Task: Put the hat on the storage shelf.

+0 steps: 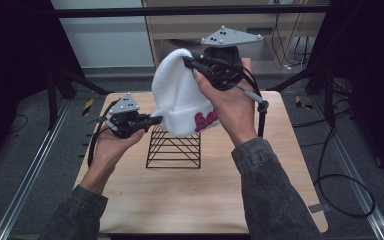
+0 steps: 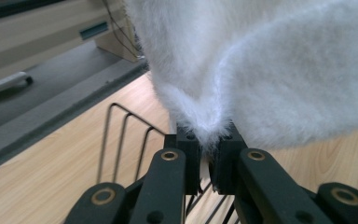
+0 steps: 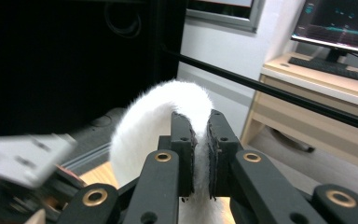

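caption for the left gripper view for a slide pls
Left gripper shut on the lower edge of a fluffy white beanie, held above a black wire rack on the wooden table.

The left gripper [image 1: 152, 120] sits low over the near left part of the table, cupped from below in the person's left hand [image 1: 111, 145], its jaws pointing level toward the right. They are closed, with the hem of the white beanie [image 1: 180, 97] pinched between the pads [image 2: 193, 149]. The right gripper [image 1: 189, 62] is held higher and farther back in the right hand [image 1: 232, 107], whose fingers wrap its body from the near side; its jaws point left and are clamped on the beanie's crown. Both forearms come up from the bottom edge in grey denim sleeves [image 1: 272, 187], the right raised steeply, the left lower.
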